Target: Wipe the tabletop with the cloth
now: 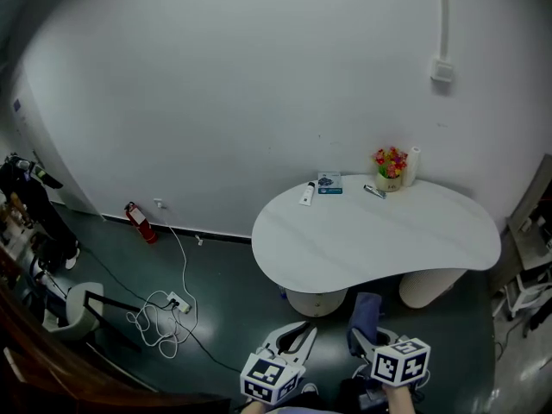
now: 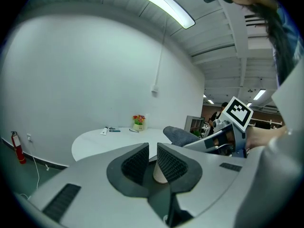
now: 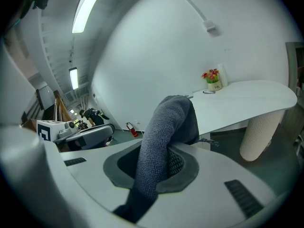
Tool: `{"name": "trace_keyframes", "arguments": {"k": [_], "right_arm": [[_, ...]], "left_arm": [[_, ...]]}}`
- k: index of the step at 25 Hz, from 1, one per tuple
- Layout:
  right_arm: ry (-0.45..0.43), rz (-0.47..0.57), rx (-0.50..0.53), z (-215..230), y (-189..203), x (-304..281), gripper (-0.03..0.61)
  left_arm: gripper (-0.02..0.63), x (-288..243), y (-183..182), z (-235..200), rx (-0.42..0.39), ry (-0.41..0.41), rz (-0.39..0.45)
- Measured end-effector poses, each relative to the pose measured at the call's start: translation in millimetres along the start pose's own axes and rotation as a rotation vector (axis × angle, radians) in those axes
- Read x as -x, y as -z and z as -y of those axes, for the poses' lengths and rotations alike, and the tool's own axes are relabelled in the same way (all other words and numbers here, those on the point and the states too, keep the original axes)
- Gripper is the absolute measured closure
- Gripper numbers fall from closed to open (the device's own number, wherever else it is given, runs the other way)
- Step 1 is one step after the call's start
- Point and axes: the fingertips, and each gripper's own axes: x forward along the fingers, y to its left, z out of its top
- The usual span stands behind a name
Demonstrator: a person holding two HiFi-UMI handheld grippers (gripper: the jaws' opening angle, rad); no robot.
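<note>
left gripper [image 2: 153, 150] parted (right gripper [image 3: 159, 153] grips cloth [image 3: 172, 120])

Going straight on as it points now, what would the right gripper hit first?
Probably the near rim of the white rounded tabletop; the right gripper, shut on the grey knitted cloth, aims at it, though depth is unclear.

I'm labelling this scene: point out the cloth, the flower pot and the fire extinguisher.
cloth [image 3: 164, 141], right gripper view, folded middle.
flower pot [image 1: 388, 182], head view, pot body.
fire extinguisher [image 1: 139, 222], head view, red cylinder.
</note>
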Motion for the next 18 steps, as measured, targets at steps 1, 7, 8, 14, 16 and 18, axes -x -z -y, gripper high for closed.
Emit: {"name": "trace_keyframes", "arguments": {"k": [1, 7, 8, 14, 16, 18], "right_arm": [[0.001, -0.009, 0.006, 3.3, -1.3, -3.3, 0.517], [-0.016, -0.05, 0.065, 31.7, -19.6, -29.0, 0.517], [-0.02, -0.052, 0.063, 41.0, -25.5, -33.1, 0.517], [-0.054, -0.063, 0.084, 104.1, -81.2, -53.5, 0.517], [-0.063, -0.067, 0.095, 125.8, -99.5, -58.4, 0.517], [-0.075, -0.07, 0.092, 147.4, -115.6, -62.9, 0.517]], "left_arm": [[0.565, -3.9, -0.4, -2.3, 0.008, -0.001, -0.001], [0.565, -37.8, -4.6, -23.2, 0.073, -0.044, 0.002], [0.565, -47.4, -6.9, -25.8, 0.076, -0.052, 0.003], [0.565, -124.2, -38.7, -37.3, 0.071, -0.099, 0.018], [0.565, -150.8, -50.7, -39.9, 0.071, -0.117, 0.027], [0.565, -174.9, -60.3, -40.8, 0.071, -0.135, 0.029]]}}
